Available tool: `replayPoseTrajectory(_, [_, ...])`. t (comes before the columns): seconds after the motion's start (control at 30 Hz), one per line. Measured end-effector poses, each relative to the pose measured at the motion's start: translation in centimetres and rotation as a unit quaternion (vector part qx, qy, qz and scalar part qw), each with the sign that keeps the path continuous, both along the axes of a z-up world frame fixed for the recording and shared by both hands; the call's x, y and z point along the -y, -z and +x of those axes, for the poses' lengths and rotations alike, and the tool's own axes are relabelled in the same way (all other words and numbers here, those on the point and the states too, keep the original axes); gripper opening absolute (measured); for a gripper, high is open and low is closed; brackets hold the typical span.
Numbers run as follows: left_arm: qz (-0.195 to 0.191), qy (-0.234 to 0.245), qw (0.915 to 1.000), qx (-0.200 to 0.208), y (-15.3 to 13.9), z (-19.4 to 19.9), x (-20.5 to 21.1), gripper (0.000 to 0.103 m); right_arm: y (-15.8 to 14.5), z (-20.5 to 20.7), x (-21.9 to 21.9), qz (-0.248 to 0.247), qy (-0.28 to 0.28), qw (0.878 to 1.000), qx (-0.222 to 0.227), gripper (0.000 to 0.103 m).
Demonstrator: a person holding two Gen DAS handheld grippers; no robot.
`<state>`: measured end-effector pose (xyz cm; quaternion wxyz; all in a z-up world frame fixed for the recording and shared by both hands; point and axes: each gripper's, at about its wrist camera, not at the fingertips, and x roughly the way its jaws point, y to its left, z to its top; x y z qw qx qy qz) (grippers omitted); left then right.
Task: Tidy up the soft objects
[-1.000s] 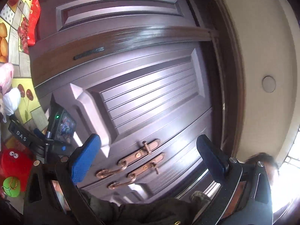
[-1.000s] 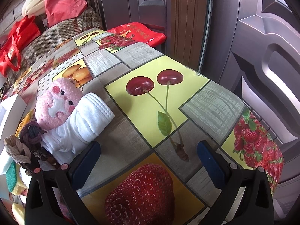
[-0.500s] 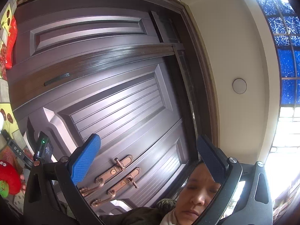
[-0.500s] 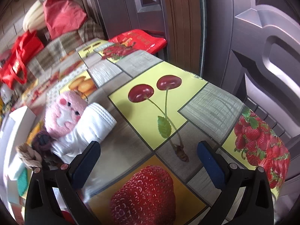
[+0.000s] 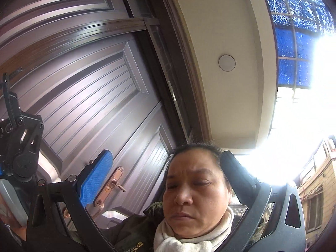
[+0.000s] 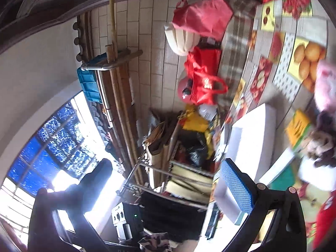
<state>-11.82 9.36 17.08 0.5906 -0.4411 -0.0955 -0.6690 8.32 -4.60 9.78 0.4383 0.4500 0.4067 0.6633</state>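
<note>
My left gripper (image 5: 163, 176) is open and empty, tilted up at a dark double door (image 5: 94, 96) and the person's face; no soft object shows in its view. My right gripper (image 6: 168, 180) is open and empty, swung left and rolled, off the table's side. In the right wrist view a pink plush toy (image 6: 326, 84) and a brown knitted bundle (image 6: 321, 147) lie blurred at the right edge on the fruit-print tablecloth (image 6: 279, 48). A white box (image 6: 250, 145) lies beside them.
Red bags (image 6: 201, 79) and a white bundle (image 6: 182, 40) sit at the table's far end by a tiled wall. A metal rack (image 6: 174, 178) of cardboard and bags stands beside the table. Bamboo poles (image 6: 117, 84) lean on the wall.
Both grippers have swung sharply. The left tilted further up from the door toward the ceiling and face. The right turned left away from the tabletop toward the wall and rack.
</note>
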Motion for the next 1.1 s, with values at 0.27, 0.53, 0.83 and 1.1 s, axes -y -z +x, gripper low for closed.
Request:
replayPoseTrajectory(0.27, [-0.004,0.026,0.9996,-0.012,0.5,1.5,1.5,0.103,-0.8,-3.8,-1.6,0.003,-0.060,0.998,-0.017,0.103])
replayPoseTrajectory(0.53, [0.005,-0.025,0.9995,0.021,-1.4,-2.1,-0.9,0.103,1.2,-0.7,-0.1,-0.063,0.050,0.997,0.016,0.103])
replayPoseTrajectory(0.83, [0.258,-0.404,0.8407,-0.252,1.2,-8.3,-5.0,0.103,-2.6,0.8,3.7,-0.153,0.230,0.927,0.254,0.103])
replayPoseTrajectory(1.1, [0.487,-0.556,0.5558,-0.380,8.2,-9.5,-1.6,0.103,-2.7,0.7,9.4,-0.256,0.287,0.839,0.385,0.103])
